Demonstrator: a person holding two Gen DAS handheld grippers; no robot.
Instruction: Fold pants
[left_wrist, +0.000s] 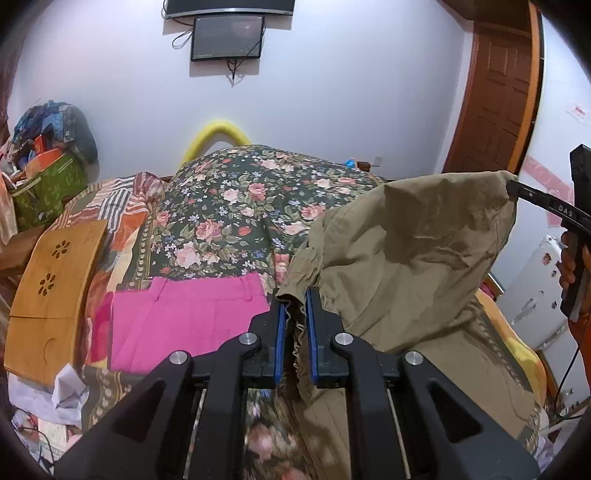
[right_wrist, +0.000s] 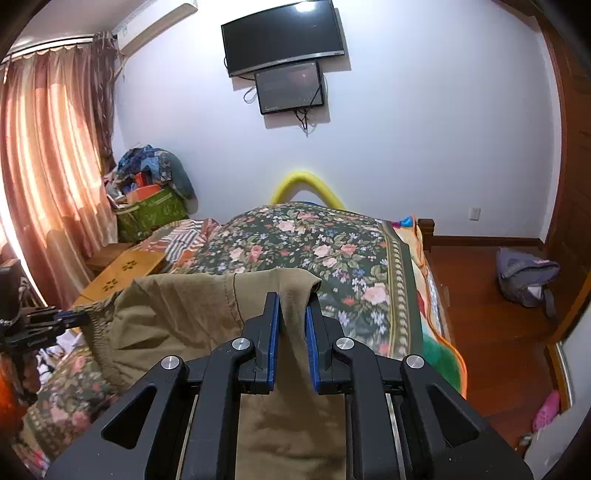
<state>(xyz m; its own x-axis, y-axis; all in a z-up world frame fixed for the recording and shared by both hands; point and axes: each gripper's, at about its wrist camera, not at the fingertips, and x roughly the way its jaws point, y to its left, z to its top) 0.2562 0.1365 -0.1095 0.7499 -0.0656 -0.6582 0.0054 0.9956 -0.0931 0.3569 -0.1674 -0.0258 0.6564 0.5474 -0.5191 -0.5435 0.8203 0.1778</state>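
Note:
Khaki pants (left_wrist: 406, 258) hang lifted above the floral bedspread (left_wrist: 236, 206), held at both ends of the waistband. My left gripper (left_wrist: 295, 295) is shut on one waistband corner, its frayed edge between the blue pads. My right gripper (right_wrist: 293, 299) is shut on the other corner of the khaki pants (right_wrist: 184, 314). In the left wrist view the right gripper (left_wrist: 513, 186) shows at the far right. In the right wrist view the left gripper (right_wrist: 83, 319) shows at the far left. The legs hang down below the views.
Folded pink pants (left_wrist: 184, 317) lie on the bed to the left. A wooden lap table (left_wrist: 55, 288) sits at the bed's left edge. A green bag (left_wrist: 44, 192) with piled clothes stands by the curtain. A purple backpack (right_wrist: 524, 277) lies on the wooden floor at right.

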